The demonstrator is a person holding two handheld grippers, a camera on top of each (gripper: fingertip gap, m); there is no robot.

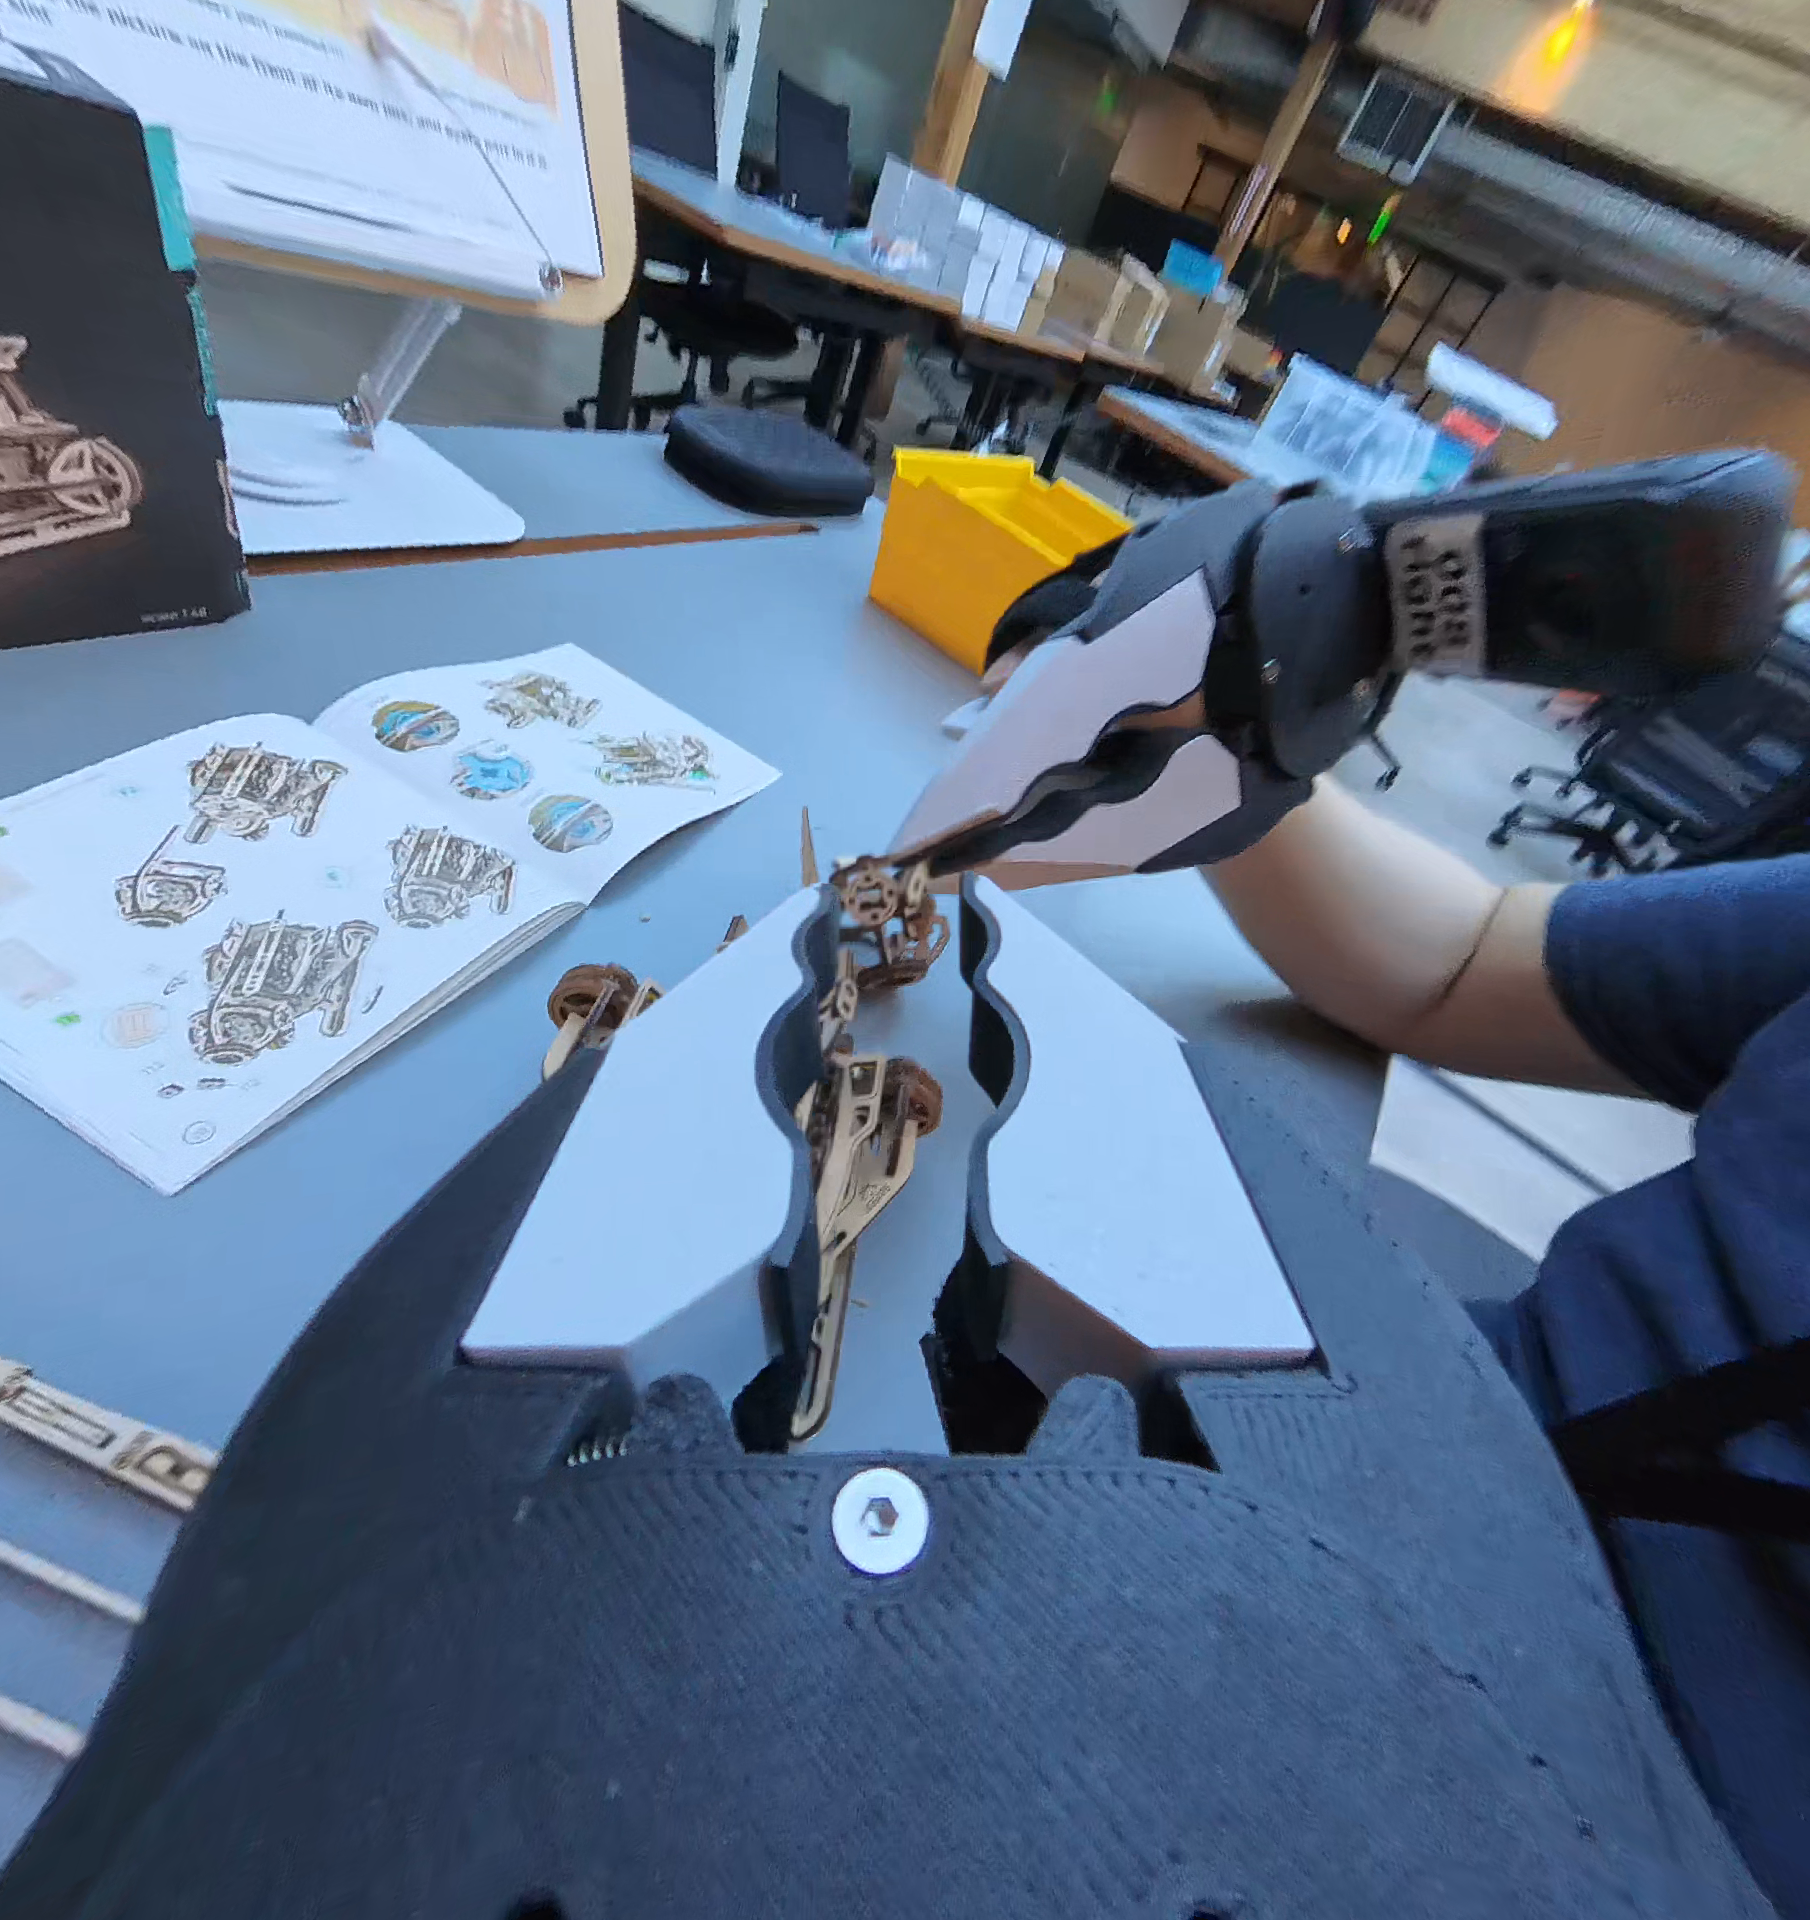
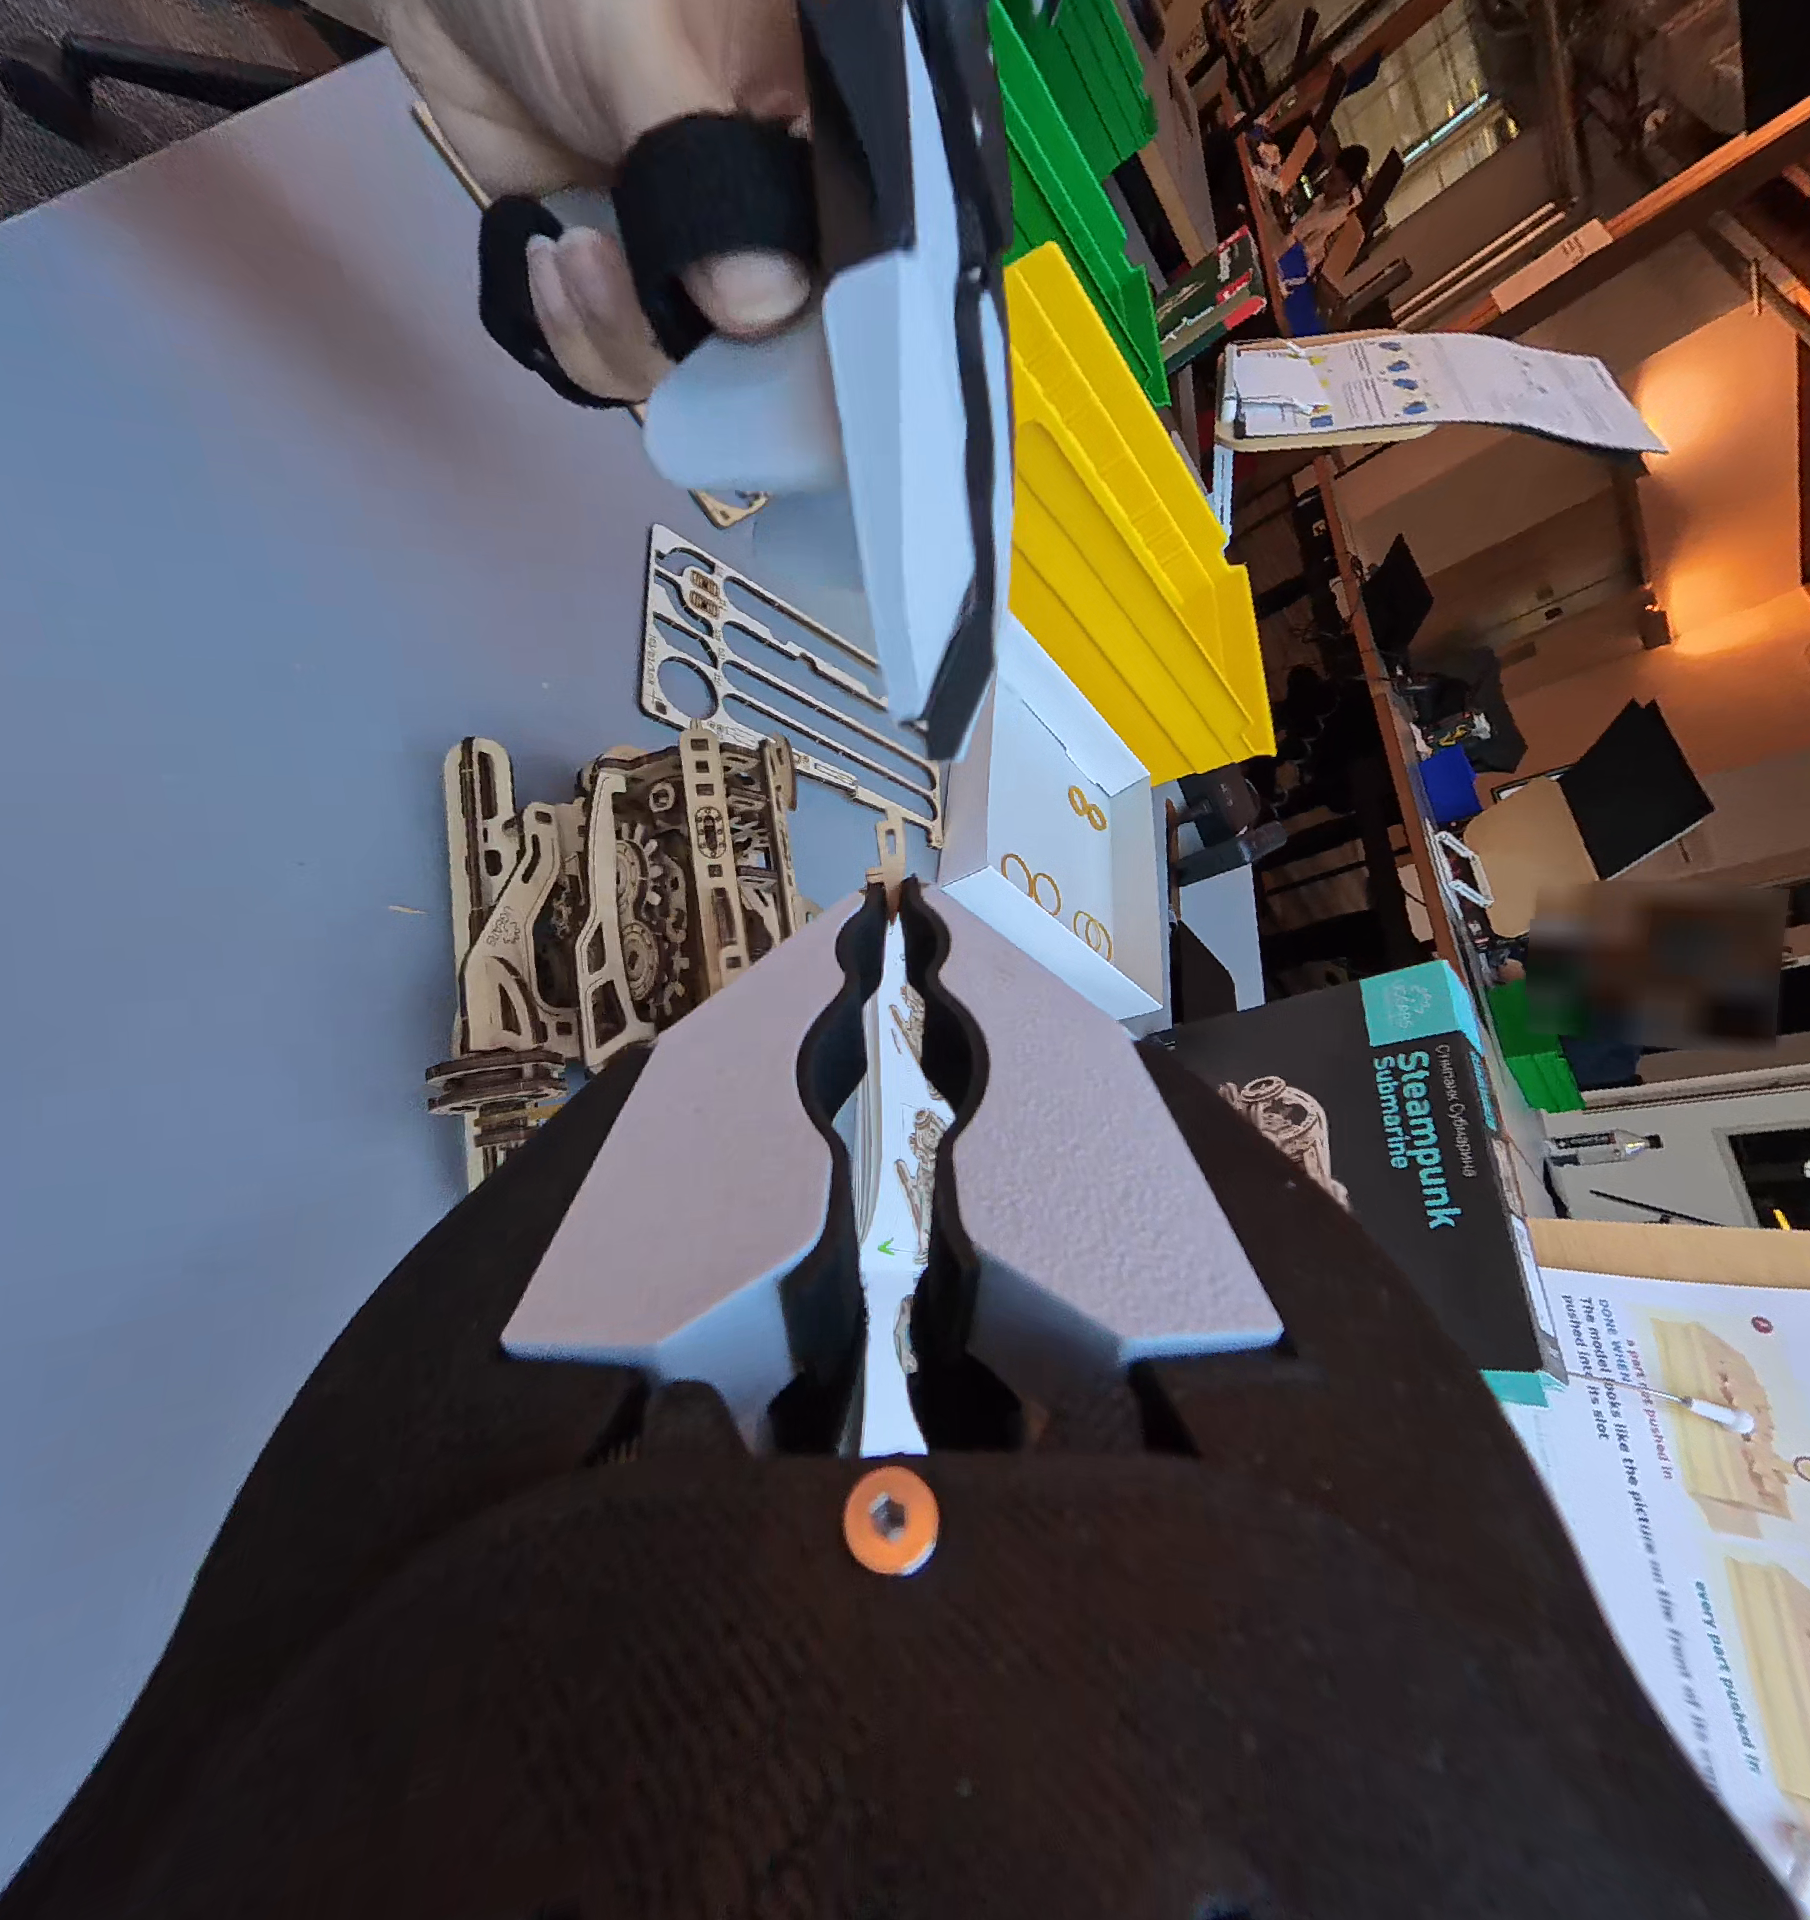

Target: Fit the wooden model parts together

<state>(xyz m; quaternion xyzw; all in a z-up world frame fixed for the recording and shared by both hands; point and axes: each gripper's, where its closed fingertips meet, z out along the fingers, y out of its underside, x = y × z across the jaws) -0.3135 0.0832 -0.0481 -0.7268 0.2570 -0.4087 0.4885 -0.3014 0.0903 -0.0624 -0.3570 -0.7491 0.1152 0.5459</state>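
The part-built wooden model (image 2: pixel 610 914) lies on the grey table (image 2: pixel 205 623); in the left wrist view it (image 1: pixel 859 1143) shows through the gap between my left fingers. My left gripper (image 1: pixel 896 899) is open and hovers above the model without touching it. It shows edge-on in the right wrist view (image 2: pixel 937 722). My right gripper (image 2: pixel 885 899) is shut on a small wooden part (image 2: pixel 885 868) at its tips. In the left wrist view the right gripper (image 1: pixel 916 857) comes in from the right, and its tips hold the part at the far end of the model.
An open instruction booklet (image 1: pixel 309 883) lies to the left, and the black kit box (image 1: pixel 70 364) stands behind it. A yellow bin (image 1: pixel 984 551), a white tray (image 2: pixel 1129 831) with rings and a punched-out wooden sheet (image 2: pixel 776 665) lie nearby. A black case (image 1: pixel 766 457) sits farther back. Both grippers' tips are close together, under 4 cm apart.
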